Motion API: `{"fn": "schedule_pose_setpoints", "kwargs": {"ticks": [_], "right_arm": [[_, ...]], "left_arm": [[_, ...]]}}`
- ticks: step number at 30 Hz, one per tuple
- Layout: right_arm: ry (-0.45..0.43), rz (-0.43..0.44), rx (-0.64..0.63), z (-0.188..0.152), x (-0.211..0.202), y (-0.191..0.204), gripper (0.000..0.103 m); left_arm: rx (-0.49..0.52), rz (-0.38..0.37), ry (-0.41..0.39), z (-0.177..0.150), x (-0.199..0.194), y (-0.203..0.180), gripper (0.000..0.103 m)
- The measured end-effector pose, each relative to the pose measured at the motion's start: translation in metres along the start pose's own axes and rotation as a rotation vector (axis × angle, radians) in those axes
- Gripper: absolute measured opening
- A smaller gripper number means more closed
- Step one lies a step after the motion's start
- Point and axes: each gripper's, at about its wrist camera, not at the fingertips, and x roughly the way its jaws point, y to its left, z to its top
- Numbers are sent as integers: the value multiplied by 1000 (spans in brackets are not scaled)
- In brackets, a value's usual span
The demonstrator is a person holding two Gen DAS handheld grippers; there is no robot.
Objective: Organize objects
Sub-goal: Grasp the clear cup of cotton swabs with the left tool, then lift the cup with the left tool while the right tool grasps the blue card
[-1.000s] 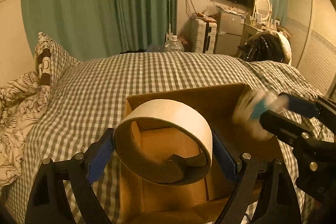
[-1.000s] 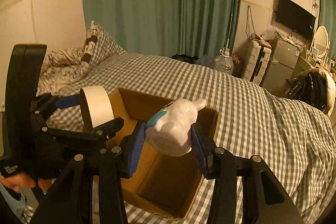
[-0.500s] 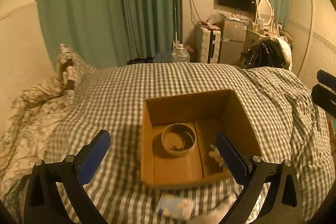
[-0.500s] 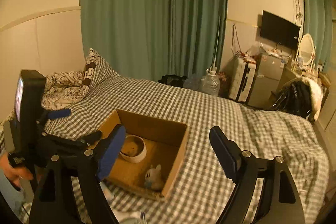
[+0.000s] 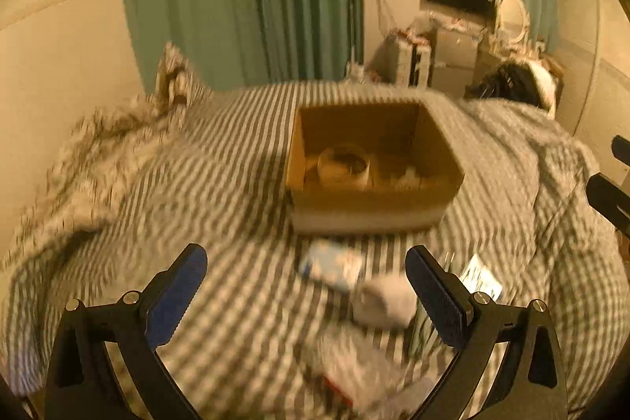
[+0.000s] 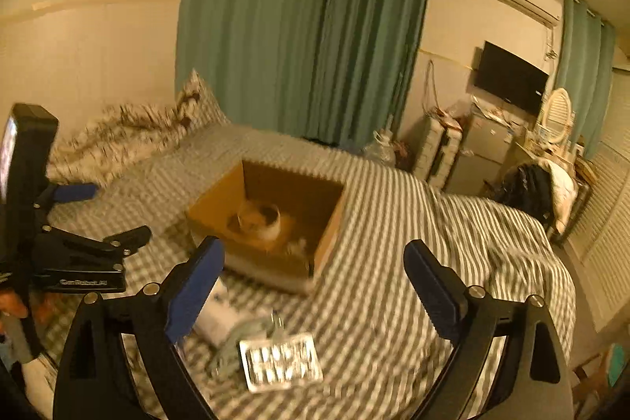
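Observation:
An open cardboard box point(image 5: 374, 199) point(image 6: 327, 231) sits on the checked bed. Inside it lie a roll of tape point(image 5: 343, 166) point(image 6: 260, 219) and a small white figure point(image 5: 405, 175) point(image 6: 295, 246). My left gripper point(image 5: 305, 284) is open and empty, held back from the box over loose items: a blue-white packet point(image 5: 328, 264), a white rolled object point(image 5: 384, 300) and a blurred wrapper point(image 5: 354, 376). My right gripper point(image 6: 313, 282) is open and empty above a blister pack point(image 6: 280, 361) and a white packet point(image 6: 216, 317). The left gripper point(image 6: 94, 215) shows in the right wrist view.
The checked duvet point(image 6: 413, 223) covers the bed, with rumpled patterned bedding and pillows point(image 5: 98, 152) at the left. Green curtains point(image 6: 307, 26), a TV point(image 6: 508, 83), a small fridge point(image 6: 484, 152) and cluttered furniture stand beyond the bed.
Both grippers let go of the tape roll and the white figure into the box, opened, then pulled back and up. The view is blurred from motion.

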Motion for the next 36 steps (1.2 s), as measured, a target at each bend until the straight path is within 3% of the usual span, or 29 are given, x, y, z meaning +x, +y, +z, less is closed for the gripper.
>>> {"fn": "schedule_pose_setpoints", "kwargs": {"ticks": [3, 9, 14, 18, 21, 23, 25, 32, 36], "right_arm": [[53, -39, 29, -35, 14, 8, 93], [202, -13, 88, -97, 55, 14, 93], [284, -34, 56, -127, 82, 16, 93], [315, -21, 79, -137, 95, 12, 93], [334, -19, 91, -143, 101, 9, 93], [334, -16, 97, -144, 102, 7, 93], [334, -13, 98, -145, 102, 7, 93], [344, 3, 30, -141, 110, 28, 93], [391, -18, -56, -145, 131, 49, 93]], "left_arm": [[-10, 21, 60, -30, 12, -4, 103], [26, 79, 150, -66, 41, -24, 103], [15, 75, 249, -90, 64, -34, 103], [-2, 26, 303, -103, 78, -36, 103], [30, 32, 370, -116, 96, -41, 103], [57, 31, 334, -120, 96, -42, 97], [70, -16, 316, -118, 92, -44, 76], [53, -85, 254, -106, 75, -35, 65], [47, -83, 222, -94, 71, -21, 64]]}}
